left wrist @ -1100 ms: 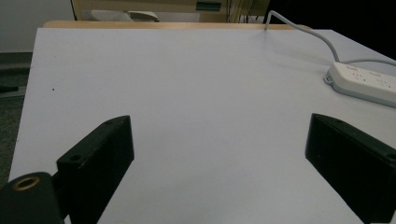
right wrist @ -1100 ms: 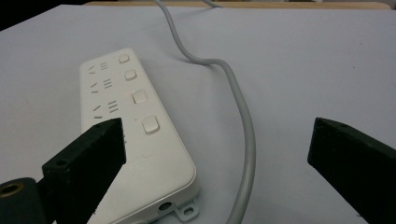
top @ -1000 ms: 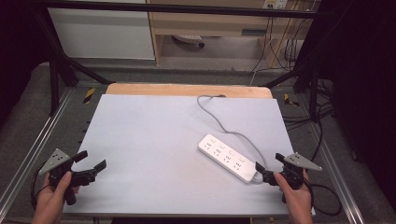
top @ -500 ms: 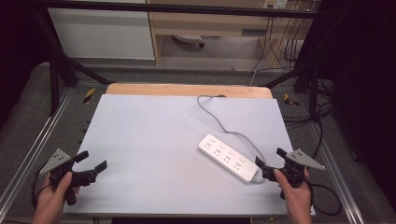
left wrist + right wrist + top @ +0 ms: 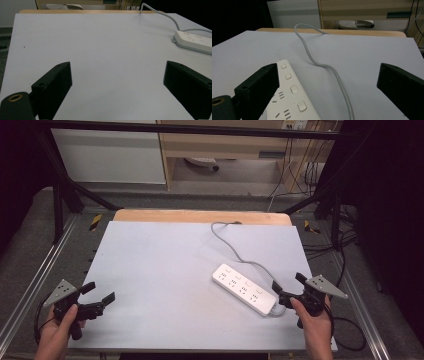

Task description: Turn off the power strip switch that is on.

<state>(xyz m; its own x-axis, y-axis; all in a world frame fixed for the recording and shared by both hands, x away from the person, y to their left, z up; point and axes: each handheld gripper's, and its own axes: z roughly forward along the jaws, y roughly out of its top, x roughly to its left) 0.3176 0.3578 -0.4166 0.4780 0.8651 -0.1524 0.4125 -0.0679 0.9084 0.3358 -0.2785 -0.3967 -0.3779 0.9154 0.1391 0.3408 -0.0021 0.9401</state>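
A white power strip (image 5: 244,288) lies slantwise on the right half of the grey table mat (image 5: 165,270); its grey cable (image 5: 227,242) snakes back to the far edge. My right gripper (image 5: 289,288) is open at the strip's near right end, jaws wide apart, holding nothing. In the right gripper view the strip (image 5: 289,100) reaches under the left jaw and the cable (image 5: 322,65) runs away between the jaws. My left gripper (image 5: 98,293) stands open over bare mat at the near left corner. The strip's far end (image 5: 192,41) appears at the upper right of the left gripper view.
A wooden strip (image 5: 200,216) borders the mat's far edge. Metal rails (image 5: 30,285) run along both sides of the table. Black frame legs (image 5: 60,195) and loose cables (image 5: 325,240) stand beyond the table; a white cabinet (image 5: 110,150) is at the back.
Both grippers have barely shifted; the right one sits slightly lower near the strip's end. The strip and cable have not moved.
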